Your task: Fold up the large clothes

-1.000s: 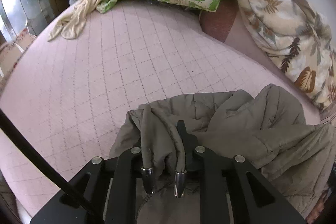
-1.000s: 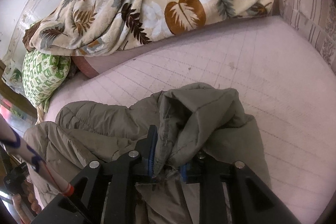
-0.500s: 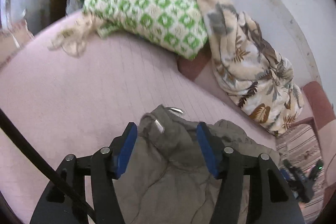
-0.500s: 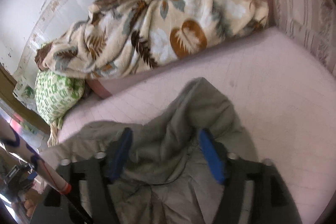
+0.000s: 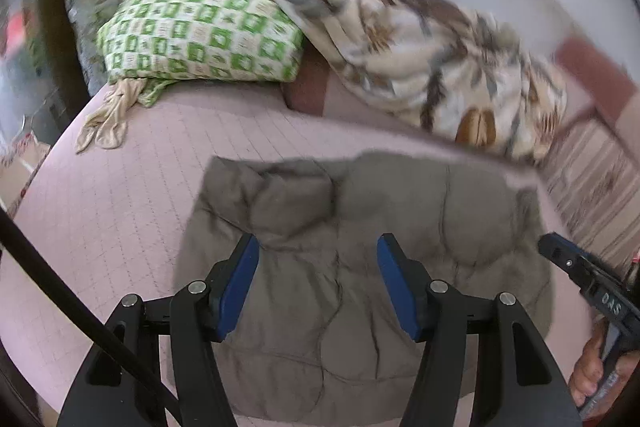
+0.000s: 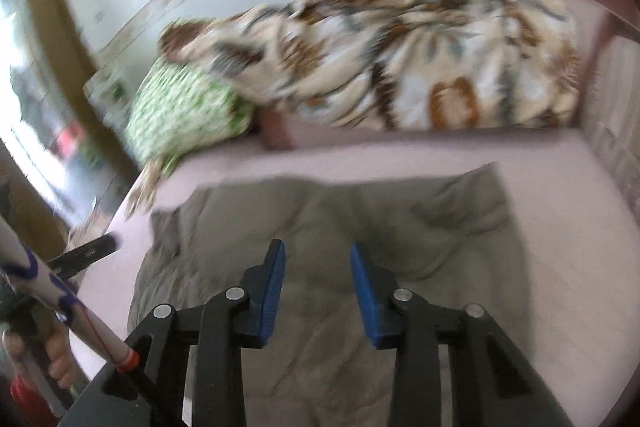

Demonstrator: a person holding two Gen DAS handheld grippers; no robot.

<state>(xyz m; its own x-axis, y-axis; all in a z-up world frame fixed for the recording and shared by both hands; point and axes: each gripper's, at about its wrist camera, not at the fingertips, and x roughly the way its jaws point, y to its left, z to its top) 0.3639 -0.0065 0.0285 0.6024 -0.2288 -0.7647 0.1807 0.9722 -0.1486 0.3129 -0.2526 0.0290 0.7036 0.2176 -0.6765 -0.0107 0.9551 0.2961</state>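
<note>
On the pink quilted mattress (image 5: 132,195), one olive padded jacket (image 5: 360,227) lies folded into a rough rectangle near the front edge, well clear of the back edge. Two grippers in play. Left gripper (image 5: 318,283): released, jaws opening, nothing pinched, jacket only seen beyond the blue pads. Right gripper (image 6: 318,291): also released, jaws closing with a gap and no fabric between them; frame blurred. Along the back edge: one green-and-white checked pillow (image 5: 200,31) at the left corner, one leaf-print blanket (image 5: 420,59) bunched beside and partly over it. One beige garment (image 5: 106,123) by the mattress's left edge, under the pillow's corner.
</note>
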